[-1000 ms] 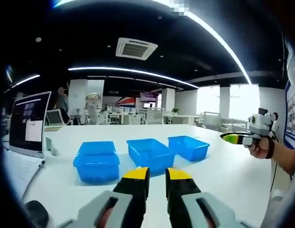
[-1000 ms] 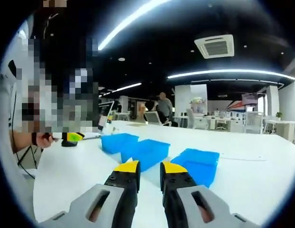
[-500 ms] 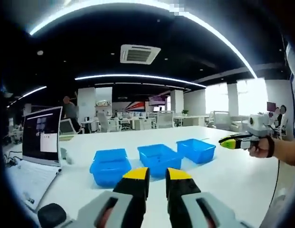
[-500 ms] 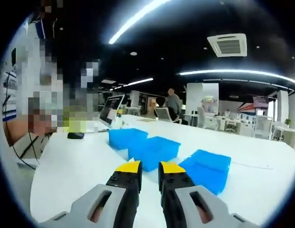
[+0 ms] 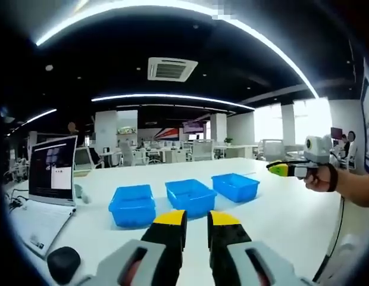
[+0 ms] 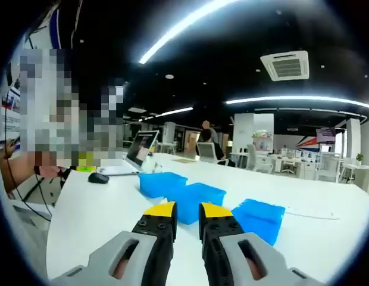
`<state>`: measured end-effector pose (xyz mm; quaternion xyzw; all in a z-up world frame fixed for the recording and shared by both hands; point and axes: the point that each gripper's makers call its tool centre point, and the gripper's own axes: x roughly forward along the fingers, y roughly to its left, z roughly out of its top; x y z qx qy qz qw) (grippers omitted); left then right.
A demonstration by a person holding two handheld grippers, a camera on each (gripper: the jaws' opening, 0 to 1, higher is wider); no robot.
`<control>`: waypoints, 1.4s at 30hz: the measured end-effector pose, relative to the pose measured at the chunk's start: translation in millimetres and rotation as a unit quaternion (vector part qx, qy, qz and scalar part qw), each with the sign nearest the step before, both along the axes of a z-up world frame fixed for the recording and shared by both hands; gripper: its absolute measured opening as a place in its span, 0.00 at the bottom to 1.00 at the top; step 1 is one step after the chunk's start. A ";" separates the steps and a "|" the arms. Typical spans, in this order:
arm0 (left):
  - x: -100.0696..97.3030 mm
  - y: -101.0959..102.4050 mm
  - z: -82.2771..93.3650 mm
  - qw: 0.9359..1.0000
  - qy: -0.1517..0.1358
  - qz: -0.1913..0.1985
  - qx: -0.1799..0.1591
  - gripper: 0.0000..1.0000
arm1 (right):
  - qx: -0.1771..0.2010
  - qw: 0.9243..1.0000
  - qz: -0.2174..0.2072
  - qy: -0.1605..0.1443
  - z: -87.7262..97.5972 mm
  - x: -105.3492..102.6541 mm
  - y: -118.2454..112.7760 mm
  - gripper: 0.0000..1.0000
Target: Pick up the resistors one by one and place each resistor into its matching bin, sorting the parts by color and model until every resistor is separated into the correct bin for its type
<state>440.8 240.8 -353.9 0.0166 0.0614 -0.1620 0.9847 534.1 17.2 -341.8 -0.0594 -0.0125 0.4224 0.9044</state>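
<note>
Blue plastic bins ahead of left gripper, jaws slightly apart, empty. Right gripper likewise; no resistors visible yet, so best located before lowering.

3 bins in row on table; laptop left.

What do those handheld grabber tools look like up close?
Each gripper has two grey moulded jaws with oval cut-outs, ending in black fingers capped yellow: the left gripper and the right gripper. From the left gripper view, a dark strap circles the wrist of the hand that carries the right one.
</note>
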 end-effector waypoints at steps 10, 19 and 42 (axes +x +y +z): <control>6.3 6.3 5.7 1.000 -0.004 -0.021 -0.013 0.17 | 0.011 0.999 -0.050 0.014 6.1 6.0 -15.5 0.17; 13.3 9.2 8.3 0.999 -0.011 -0.031 -0.023 0.17 | 0.016 0.997 -0.076 0.026 6.9 8.2 -21.1 0.18; 19.8 51.3 8.8 0.999 -0.018 -0.008 -0.030 0.17 | 0.015 0.996 -0.081 0.026 7.0 20.5 6.6 0.18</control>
